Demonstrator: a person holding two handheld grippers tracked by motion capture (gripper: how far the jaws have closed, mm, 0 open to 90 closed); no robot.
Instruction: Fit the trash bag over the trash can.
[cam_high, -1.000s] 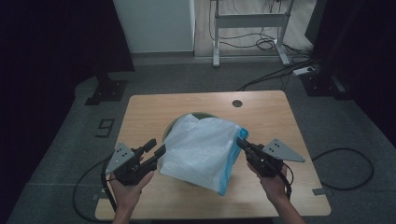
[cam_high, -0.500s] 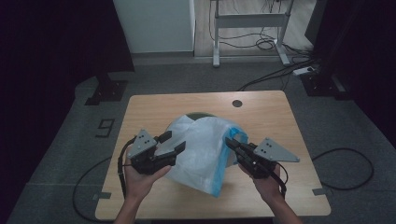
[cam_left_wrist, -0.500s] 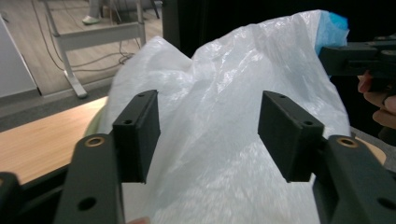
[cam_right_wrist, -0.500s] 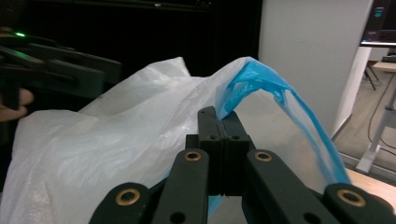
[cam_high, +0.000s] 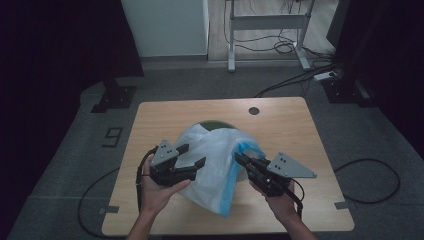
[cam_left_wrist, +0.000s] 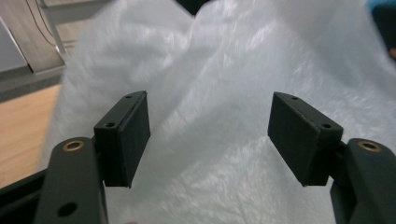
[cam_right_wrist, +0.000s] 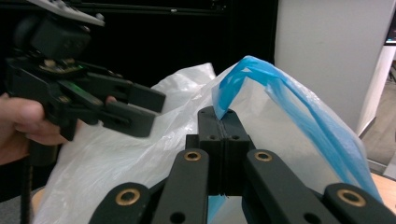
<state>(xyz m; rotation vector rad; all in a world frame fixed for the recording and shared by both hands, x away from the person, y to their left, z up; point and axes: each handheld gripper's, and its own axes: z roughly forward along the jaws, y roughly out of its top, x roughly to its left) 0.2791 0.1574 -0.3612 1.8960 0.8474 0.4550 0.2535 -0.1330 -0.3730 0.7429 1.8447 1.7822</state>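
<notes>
The white plastic bag (cam_high: 215, 167) with its blue rim (cam_high: 239, 172) is held up over the middle of the wooden table (cam_high: 300, 125), draped above a dark green bowl (cam_high: 216, 123) whose edge peeks out behind it. The right gripper (cam_high: 239, 159) has its jaws squeezed tight together on the blue rim, and in the right gripper view the blue plastic (cam_right_wrist: 261, 93) comes up out of the closed jaws. The left gripper (cam_high: 192, 156) has just been opening its jaws. In the left gripper view its two black pads (cam_left_wrist: 128, 135) stand wide apart, with the white bag (cam_left_wrist: 210, 116) just in front of them and nothing pinched between them. So the bag hangs from one pinch only, and that is the risky part. The plastic is thin and slippery, and it could slide out of the right jaws if the hand pulls hard or jerks. Then the bag would flop down onto the table or over the bowl. If the left gripper closes too soon, it may grab a fat bunch of bag instead of one edge, and the mouth of the bag would not open. If it closes too late or too far away, it may catch only air. A strong tug from both sides could stretch or rip the thin plastic. The loose bag could also drag on the bowl and push it.
</notes>
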